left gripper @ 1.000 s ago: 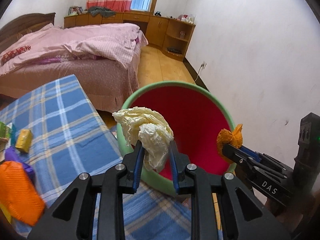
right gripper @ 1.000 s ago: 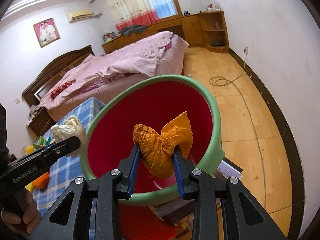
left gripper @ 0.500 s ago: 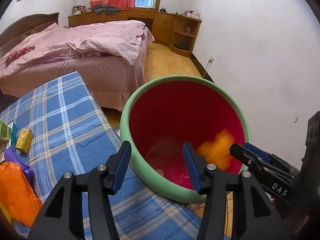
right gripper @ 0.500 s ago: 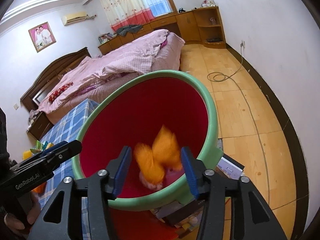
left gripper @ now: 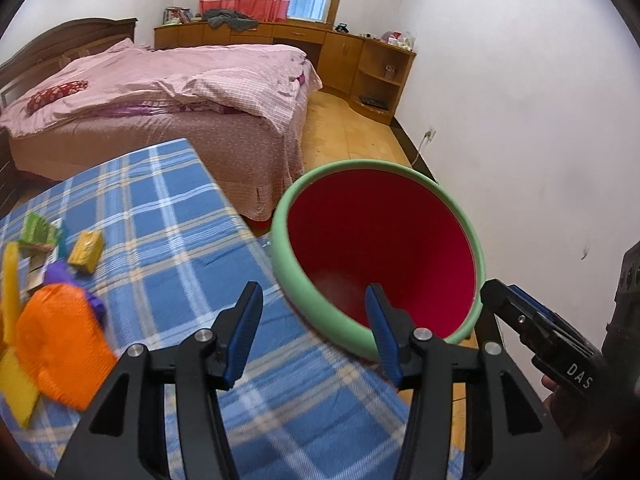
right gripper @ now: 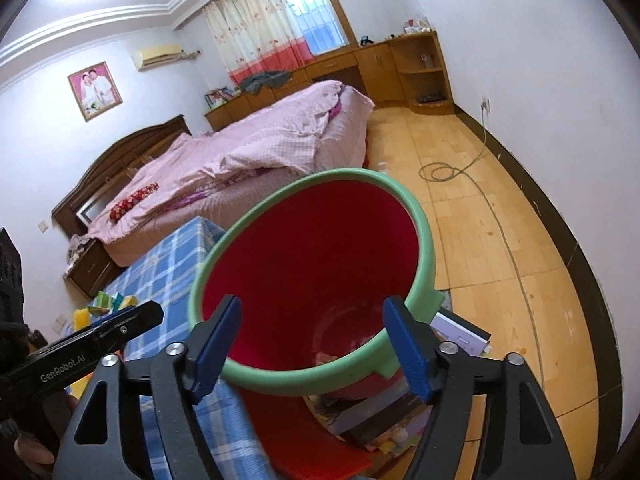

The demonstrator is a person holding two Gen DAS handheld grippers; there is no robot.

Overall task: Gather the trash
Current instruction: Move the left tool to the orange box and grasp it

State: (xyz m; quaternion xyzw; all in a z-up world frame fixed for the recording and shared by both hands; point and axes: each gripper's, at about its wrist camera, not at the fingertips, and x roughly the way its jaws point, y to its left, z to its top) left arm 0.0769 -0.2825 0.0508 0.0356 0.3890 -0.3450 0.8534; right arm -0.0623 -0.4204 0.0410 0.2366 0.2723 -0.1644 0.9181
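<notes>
**A:** How many hand-held grippers are you holding, and what is in them?

**B:** Two. My left hand-held gripper [left gripper: 314, 326] stands part-open with nothing between its blue pads. My right hand-held gripper [right gripper: 310, 344] has just been opening its jaws and stands wide, also with nothing in it. Both point down and forward at the bin.

**A:** How many bins?

**B:** One red bin [right gripper: 312, 264] with a green rim [left gripper: 288, 276]. It stands just beside the edge of the blue plaid surface [left gripper: 168, 216], with its mouth facing up and tipped toward me. Its long axis runs down from the rim to the floor. At the bottom, in the right wrist view, I see some pale scraps [right gripper: 328, 358], too small to count.

**A:** And what trash is on the surface?

**B:** At the left edge I count one orange mesh bag [left gripper: 60, 344], one purple piece [left gripper: 60, 276] touching its top, one small yellow box [left gripper: 86, 256], one green packet [left gripper: 38, 234] just beside the box, and yellow pieces [left gripper: 18, 392] at the very edge that are blurred, so I cannot count them. All lie well apart from the bin.

**A:** Anything under the bin?

**B:** A stack of books [right gripper: 460, 330] just beside its base; I cannot tell how many.
</notes>
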